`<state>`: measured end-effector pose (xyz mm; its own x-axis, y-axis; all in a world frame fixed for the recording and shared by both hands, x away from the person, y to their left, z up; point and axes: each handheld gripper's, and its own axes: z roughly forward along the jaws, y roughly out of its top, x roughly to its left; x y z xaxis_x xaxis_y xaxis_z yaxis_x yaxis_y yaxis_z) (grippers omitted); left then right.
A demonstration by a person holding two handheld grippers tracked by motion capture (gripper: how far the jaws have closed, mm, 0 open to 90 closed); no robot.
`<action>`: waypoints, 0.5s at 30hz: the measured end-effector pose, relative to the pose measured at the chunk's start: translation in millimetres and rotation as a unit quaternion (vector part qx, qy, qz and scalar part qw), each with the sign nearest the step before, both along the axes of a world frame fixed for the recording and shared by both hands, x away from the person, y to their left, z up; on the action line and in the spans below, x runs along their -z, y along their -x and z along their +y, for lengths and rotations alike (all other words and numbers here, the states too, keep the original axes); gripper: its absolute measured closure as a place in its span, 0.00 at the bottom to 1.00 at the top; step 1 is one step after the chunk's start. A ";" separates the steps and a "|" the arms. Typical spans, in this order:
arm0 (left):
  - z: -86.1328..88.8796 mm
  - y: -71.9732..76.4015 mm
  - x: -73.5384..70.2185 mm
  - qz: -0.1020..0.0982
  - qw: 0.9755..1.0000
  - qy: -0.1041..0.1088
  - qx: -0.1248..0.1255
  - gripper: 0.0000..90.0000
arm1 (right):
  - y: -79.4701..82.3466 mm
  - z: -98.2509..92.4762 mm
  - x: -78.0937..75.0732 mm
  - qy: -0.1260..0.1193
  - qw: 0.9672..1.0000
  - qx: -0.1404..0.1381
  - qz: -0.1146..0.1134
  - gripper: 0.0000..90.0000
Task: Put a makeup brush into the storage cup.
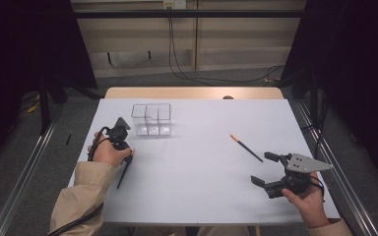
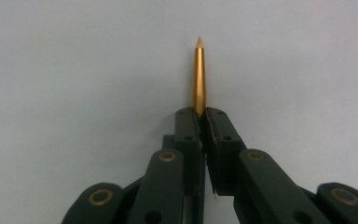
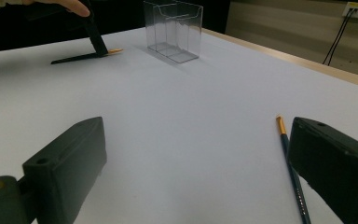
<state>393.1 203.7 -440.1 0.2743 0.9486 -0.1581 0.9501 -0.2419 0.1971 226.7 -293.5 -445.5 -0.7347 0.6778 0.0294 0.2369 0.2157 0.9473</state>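
A dark pencil (image 1: 123,173) with a gold pointed end (image 2: 199,74) is pinched in my left gripper (image 2: 203,114), which is shut on it low over the white table at the left. The gold end (image 3: 115,50) sticks out just past the jaws, and the dark shaft trails back toward the front edge. My left gripper (image 1: 128,157) sits below a clear plastic organizer (image 1: 151,118). A second dark pencil (image 1: 246,147) lies on the table at the right. My right gripper (image 1: 262,168) stands open just beside that pencil (image 3: 291,172), with nothing between its jaws.
The clear organizer (image 3: 175,30) has three compartments and stands upright toward the far left of the white sheet (image 1: 202,167). A wooden table edge (image 1: 192,92) runs along the far side. Cables lie on the floor beyond it.
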 end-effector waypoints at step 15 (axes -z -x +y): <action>8.6 9.8 -27.7 -0.109 0.988 0.110 0.010 0.93 | -0.1 0.2 0.5 -0.001 1.000 0.000 0.001 0.05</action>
